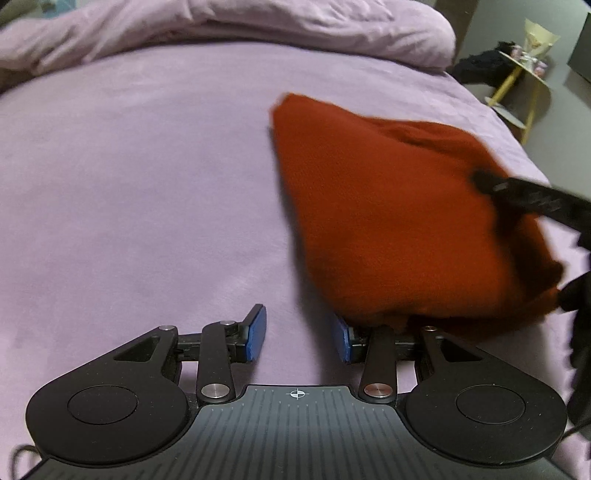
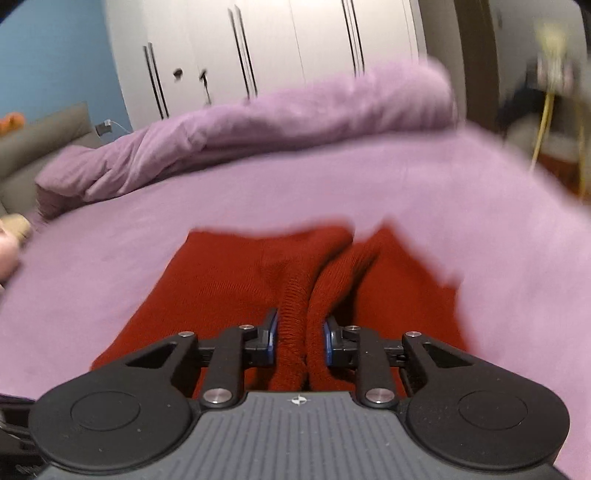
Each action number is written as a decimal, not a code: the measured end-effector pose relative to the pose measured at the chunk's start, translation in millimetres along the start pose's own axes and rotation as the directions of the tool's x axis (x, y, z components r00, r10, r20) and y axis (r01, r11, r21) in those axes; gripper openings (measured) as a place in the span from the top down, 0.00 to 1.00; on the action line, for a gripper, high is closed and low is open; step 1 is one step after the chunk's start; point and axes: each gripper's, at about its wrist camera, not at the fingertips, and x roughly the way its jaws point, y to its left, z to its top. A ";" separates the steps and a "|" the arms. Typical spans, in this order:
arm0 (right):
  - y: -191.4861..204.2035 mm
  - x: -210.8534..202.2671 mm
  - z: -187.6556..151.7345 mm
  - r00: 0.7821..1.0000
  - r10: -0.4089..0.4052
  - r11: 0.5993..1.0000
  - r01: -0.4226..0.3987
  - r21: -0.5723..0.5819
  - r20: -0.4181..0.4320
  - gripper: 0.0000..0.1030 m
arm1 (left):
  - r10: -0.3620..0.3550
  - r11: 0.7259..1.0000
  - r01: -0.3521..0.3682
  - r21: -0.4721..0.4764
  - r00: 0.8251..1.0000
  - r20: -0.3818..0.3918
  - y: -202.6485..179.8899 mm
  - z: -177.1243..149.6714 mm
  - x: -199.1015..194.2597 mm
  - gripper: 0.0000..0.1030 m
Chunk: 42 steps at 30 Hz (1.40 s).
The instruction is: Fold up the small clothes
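A dark red knitted garment (image 1: 399,214) lies folded on the lilac bed sheet (image 1: 147,184), blurred by motion. My left gripper (image 1: 299,334) is open and empty just beside the garment's near left edge; the cloth overlaps its right finger. My right gripper (image 2: 300,334) is shut on a bunched fold of the red garment (image 2: 258,280), with ribbed cloth squeezed between the blue pads (image 2: 272,328). The right gripper also shows in the left wrist view (image 1: 532,195) at the garment's right side.
A rumpled lilac duvet (image 1: 258,26) is heaped along the far side of the bed. A small yellow-legged side table (image 1: 524,74) stands off the bed at the far right. White wardrobe doors (image 2: 277,44) are behind the bed.
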 end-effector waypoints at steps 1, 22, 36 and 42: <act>-1.7 -3.9 2.4 0.999 -0.029 1.000 0.029 -0.005 0.020 0.80 | 0.020 1.000 -0.020 0.005 1.000 0.019 0.3 0.6 -2.4 0.58; -83.9 -78.1 -73.8 0.998 0.062 0.901 -0.044 0.432 -0.026 0.54 | -0.093 0.991 0.091 0.096 0.995 0.020 -36.3 -21.3 -13.8 0.54; -95.7 -38.1 -82.0 0.985 0.173 0.688 -0.137 0.713 0.022 0.83 | -0.070 0.996 0.069 0.054 0.997 0.012 -42.7 -6.1 11.4 0.50; -125.2 -42.4 -107.8 0.873 0.314 0.275 -0.460 0.844 0.374 0.92 | -0.031 0.998 0.028 0.057 0.998 0.061 -24.4 -0.4 -2.3 0.43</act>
